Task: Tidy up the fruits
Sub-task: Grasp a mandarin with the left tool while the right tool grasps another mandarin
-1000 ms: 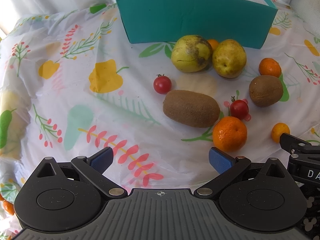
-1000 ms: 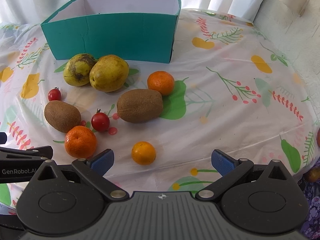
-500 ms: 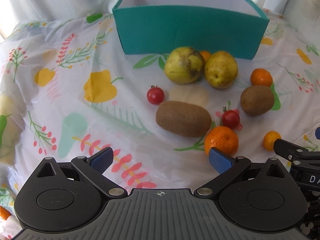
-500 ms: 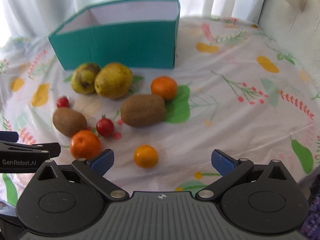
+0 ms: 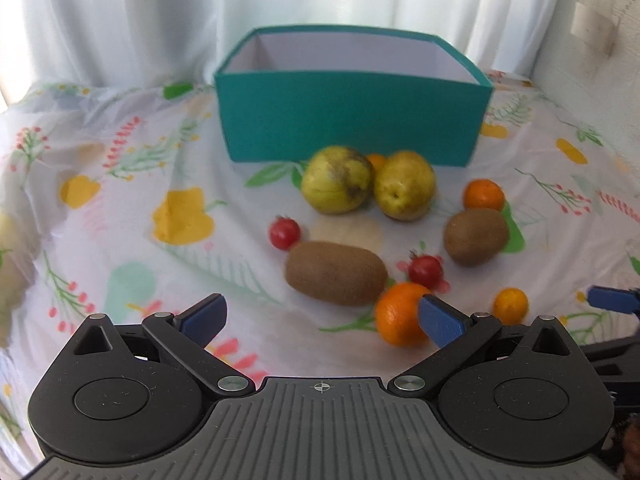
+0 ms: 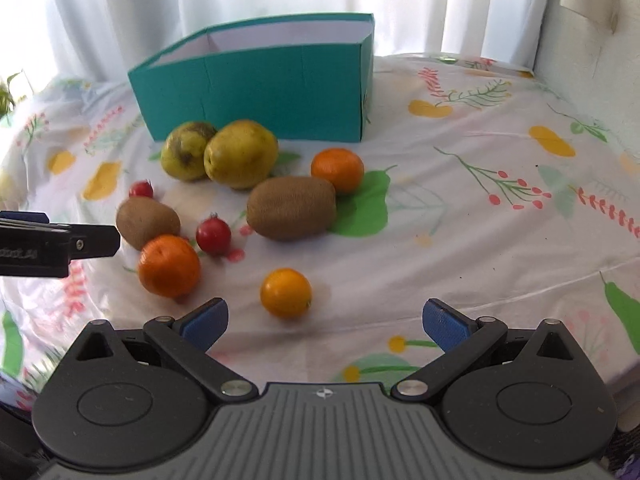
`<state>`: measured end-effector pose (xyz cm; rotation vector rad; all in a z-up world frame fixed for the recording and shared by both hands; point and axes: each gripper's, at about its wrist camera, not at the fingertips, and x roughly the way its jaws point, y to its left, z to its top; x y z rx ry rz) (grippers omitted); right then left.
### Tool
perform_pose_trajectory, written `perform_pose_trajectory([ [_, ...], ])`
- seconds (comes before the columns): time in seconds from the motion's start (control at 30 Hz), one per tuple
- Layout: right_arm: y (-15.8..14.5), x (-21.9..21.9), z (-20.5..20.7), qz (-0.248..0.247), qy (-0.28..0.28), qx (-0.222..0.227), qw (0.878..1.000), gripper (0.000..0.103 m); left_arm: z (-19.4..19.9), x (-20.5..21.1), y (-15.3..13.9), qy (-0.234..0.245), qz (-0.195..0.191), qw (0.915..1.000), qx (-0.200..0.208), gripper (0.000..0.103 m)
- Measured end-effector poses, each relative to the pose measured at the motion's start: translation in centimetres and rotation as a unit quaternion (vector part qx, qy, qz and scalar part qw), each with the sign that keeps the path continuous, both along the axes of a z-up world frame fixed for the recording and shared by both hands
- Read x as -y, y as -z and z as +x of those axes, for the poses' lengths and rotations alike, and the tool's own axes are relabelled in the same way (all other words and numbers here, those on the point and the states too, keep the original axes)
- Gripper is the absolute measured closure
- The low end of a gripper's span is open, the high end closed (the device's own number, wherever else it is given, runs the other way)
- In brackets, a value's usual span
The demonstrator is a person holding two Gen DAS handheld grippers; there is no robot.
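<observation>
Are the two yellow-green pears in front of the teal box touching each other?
Touching. In the left wrist view the spotted pear and the smoother pear press side to side with no cloth visible between them.

Box (image 6: 256,92) at tabletop (image 6: 480,220) rear; pears (image 6: 240,154) before it; kiwis (image 6: 291,208), oranges (image 6: 169,266), tomatoes (image 6: 213,236) nearer.

Looking like a home: floral plastic tablecloth (image 6: 460,216) covering the surface, white curtains (image 5: 140,20) hanging behind at frame top, daylight coming through.
</observation>
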<state>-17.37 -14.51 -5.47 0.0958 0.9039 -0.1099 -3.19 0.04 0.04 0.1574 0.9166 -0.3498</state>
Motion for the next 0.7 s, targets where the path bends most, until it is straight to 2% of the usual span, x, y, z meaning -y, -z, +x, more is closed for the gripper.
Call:
perform_pose_trajectory([
  [0.13, 0.3, -0.1, -0.5, -0.024, -0.006, 0.018, 1.0, 0.0, -0.5, 0.8, 0.5, 0.026, -0.002, 0.9996, -0.013, 0.0],
  [0.2, 0.5, 0.1, -0.4, -0.02, -0.006, 0.019, 1.0, 0.001, -0.7, 1.2, 0.7, 0.038, -0.009, 0.999, -0.02, 0.0],
  [0.27, 0.8, 0.3, -0.4, -0.012, -0.008, 0.017, 1.0, 0.009, -0.8, 1.6, 0.9, 0.049, -0.013, 0.9985, -0.021, 0.0],
  [0.4, 1.4, 0.1, -0.2, -0.011, -0.022, 0.017, 1.0, 0.015, -0.9, 2.6, 1.6, 0.06, -0.007, 0.998, -0.018, 0.001],
  [0.43, 1.4, 0.0, -0.2, -0.01, -0.025, 0.018, 0.999, 0.018, -0.8, 2.8, 1.7, 0.063, -0.007, 0.9978, -0.019, 0.003],
  [0.5, 1.7, -0.1, -0.1, -0.01, -0.031, 0.016, 0.999, 0.02, -0.6, 3.0, 2.1, 0.063, -0.007, 0.9977, -0.025, 0.02],
  [0.57, 1.9, -0.2, -0.1, -0.008, -0.039, 0.017, 0.999, 0.027, -0.2, 3.1, 2.7, 0.058, -0.006, 0.9975, -0.041, 0.029],
  [0.7, 2.1, -0.5, 0.2, -0.013, -0.051, 0.021, 0.998, 0.035, 0.3, 3.1, 3.4, 0.048, -0.012, 0.997, -0.059, 0.035],
])
